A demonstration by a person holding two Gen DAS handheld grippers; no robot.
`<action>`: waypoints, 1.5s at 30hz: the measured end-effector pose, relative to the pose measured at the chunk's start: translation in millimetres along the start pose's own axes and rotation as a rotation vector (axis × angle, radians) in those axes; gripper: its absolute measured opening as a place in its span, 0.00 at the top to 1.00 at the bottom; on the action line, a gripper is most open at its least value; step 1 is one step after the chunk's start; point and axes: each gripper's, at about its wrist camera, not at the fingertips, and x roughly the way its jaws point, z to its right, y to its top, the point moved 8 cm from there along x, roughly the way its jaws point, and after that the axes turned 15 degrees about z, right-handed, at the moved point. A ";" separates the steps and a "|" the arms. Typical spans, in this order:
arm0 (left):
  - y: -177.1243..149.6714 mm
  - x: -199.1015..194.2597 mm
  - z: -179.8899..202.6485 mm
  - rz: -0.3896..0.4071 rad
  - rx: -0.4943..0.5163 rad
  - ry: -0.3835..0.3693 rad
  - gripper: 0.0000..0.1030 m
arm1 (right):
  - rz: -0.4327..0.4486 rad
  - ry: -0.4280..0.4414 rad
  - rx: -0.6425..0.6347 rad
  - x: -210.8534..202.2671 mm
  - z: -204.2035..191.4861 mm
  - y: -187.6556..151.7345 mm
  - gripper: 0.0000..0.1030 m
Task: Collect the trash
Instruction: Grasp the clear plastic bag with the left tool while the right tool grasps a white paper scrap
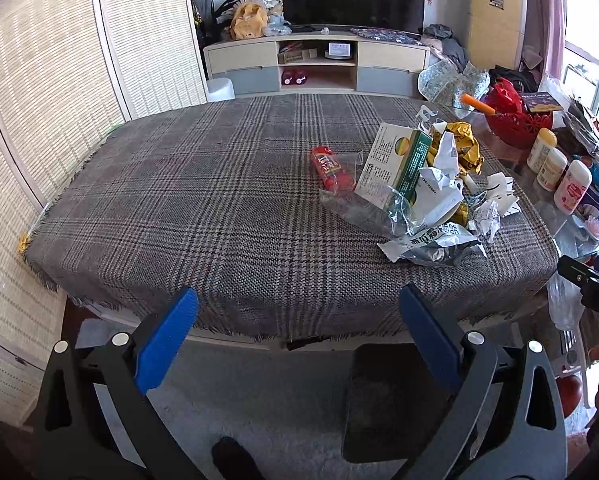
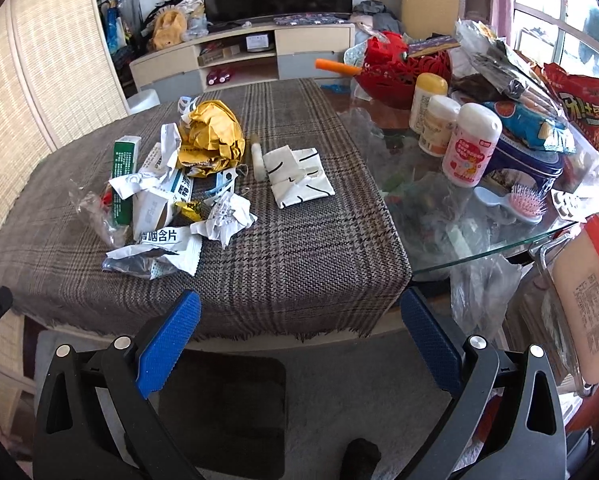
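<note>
Two grippers hover short of the table's near edge, jaws spread and empty: the left gripper (image 1: 299, 316) faces bare plaid cloth (image 1: 203, 200), the right gripper (image 2: 299, 320) faces the litter. The trash heap (image 2: 171, 184) lies on the cloth, well apart from both: a crumpled yellow wrapper (image 2: 213, 142), a green carton (image 2: 123, 176), torn white packets (image 2: 167, 246), a folded paper piece (image 2: 299, 178). Judged stage: approach, nothing gathered. The next move likely calls for reaching forward over the edge and closing on one light, crushable scrap. No bin is visible.
</note>
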 end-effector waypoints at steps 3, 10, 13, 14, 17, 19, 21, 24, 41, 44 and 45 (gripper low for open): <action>2.4 13.8 2.0 -0.035 0.015 -0.015 0.08 | -0.032 0.005 -0.009 15.4 -4.7 1.9 0.03; 34.0 46.7 6.9 -0.052 0.063 -0.018 0.08 | -0.105 0.092 0.031 52.1 -24.1 22.8 0.03; 44.2 61.7 11.4 -0.070 0.047 -0.037 0.08 | -0.175 0.139 0.065 74.3 -33.2 27.7 0.23; 46.2 67.0 13.0 -0.081 0.042 -0.045 0.08 | -0.200 0.146 0.081 81.0 -34.8 27.6 0.28; 51.6 85.3 18.9 -0.122 0.037 -0.057 0.15 | -0.239 0.154 0.112 96.1 -38.8 27.5 0.46; 53.8 95.3 21.9 -0.151 0.020 -0.073 0.23 | -0.262 0.178 0.159 104.9 -41.1 27.1 0.56; 56.7 103.5 24.9 -0.167 -0.005 -0.088 0.24 | -0.270 0.187 0.173 109.7 -44.1 26.5 0.56; 60.2 114.8 28.1 -0.183 -0.022 -0.103 0.24 | -0.272 0.199 0.184 116.2 -48.5 26.5 0.56; 30.5 159.0 57.9 -0.293 -0.069 -0.195 0.44 | -0.241 0.197 0.135 130.9 -50.0 34.6 0.80; 29.8 160.9 58.4 -0.297 -0.103 -0.227 0.57 | -0.216 0.179 0.132 127.4 -42.0 38.0 0.81; 30.3 161.5 58.3 -0.296 -0.108 -0.230 0.62 | -0.206 0.172 0.127 125.5 -40.2 39.9 0.81</action>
